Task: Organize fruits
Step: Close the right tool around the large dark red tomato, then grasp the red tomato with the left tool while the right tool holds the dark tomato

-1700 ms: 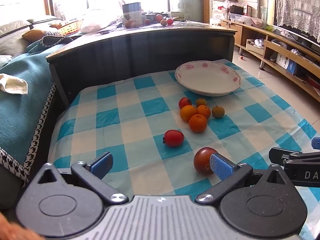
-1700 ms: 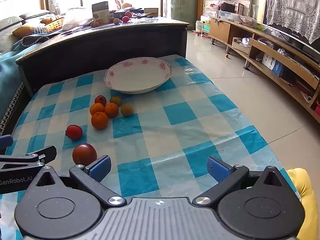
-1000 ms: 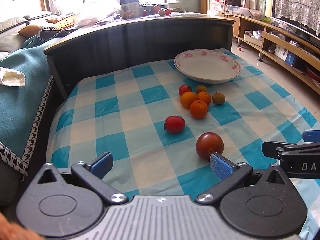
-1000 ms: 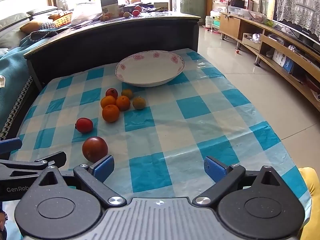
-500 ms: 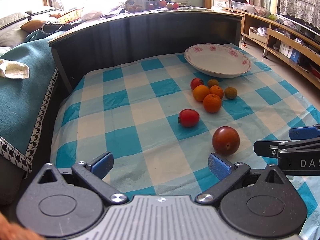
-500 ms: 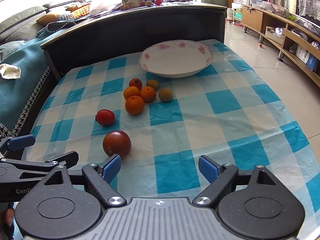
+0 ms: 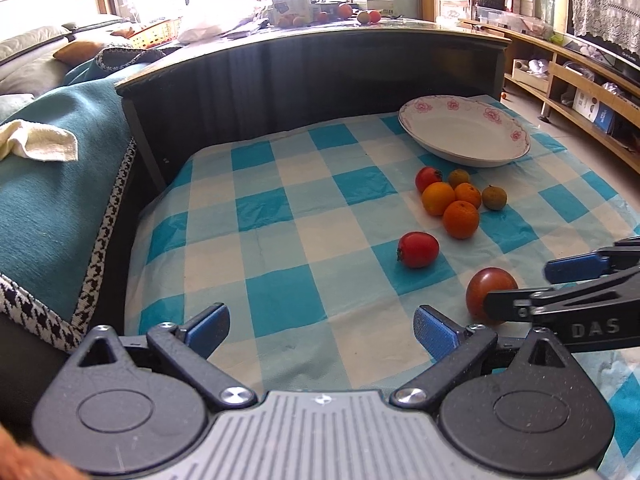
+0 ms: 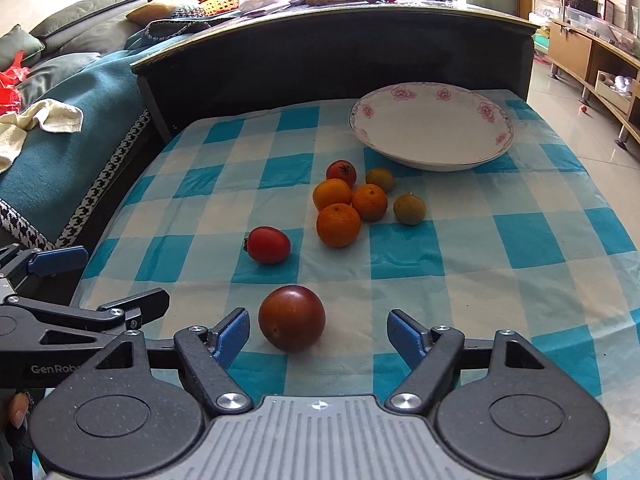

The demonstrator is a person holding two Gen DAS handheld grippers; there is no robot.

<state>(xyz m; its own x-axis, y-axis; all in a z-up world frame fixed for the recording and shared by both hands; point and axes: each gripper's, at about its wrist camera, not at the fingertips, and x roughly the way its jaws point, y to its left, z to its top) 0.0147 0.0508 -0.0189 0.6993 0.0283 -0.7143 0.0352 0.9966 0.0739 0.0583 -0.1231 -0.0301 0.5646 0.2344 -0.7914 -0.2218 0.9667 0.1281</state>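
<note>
Seven fruits are lying on the blue-and-white checked cloth (image 8: 420, 256) that is covering the worktop, none of them in the flowered white plate (image 8: 431, 130) sitting at the far right of the cloth. The right claw (image 8: 318, 330) is standing wide open, its blue pads (image 8: 234, 330) flanking the dark red-brown fruit (image 8: 291, 318) without touching it; the fruit is lying between the fingers, closer to the left one. In the left wrist view that same fruit (image 7: 491, 294) is showing partly behind one black finger of the right claw, which is reaching in from the right edge. The left claw (image 7: 322, 326) is also standing open and holding nothing, hovering over bare cloth at the near left. A bright red tomato (image 8: 268, 245) is lying alone a little beyond the dark fruit. Farther on, three oranges (image 8: 338, 225) are bunching together, touching one another, with a small red fruit (image 8: 341, 173) and a small yellowish one (image 8: 379, 179) just behind them and a dull green-brown one (image 8: 409, 209) just to their right. The plate is sitting near this cluster but apart from it.
</note>
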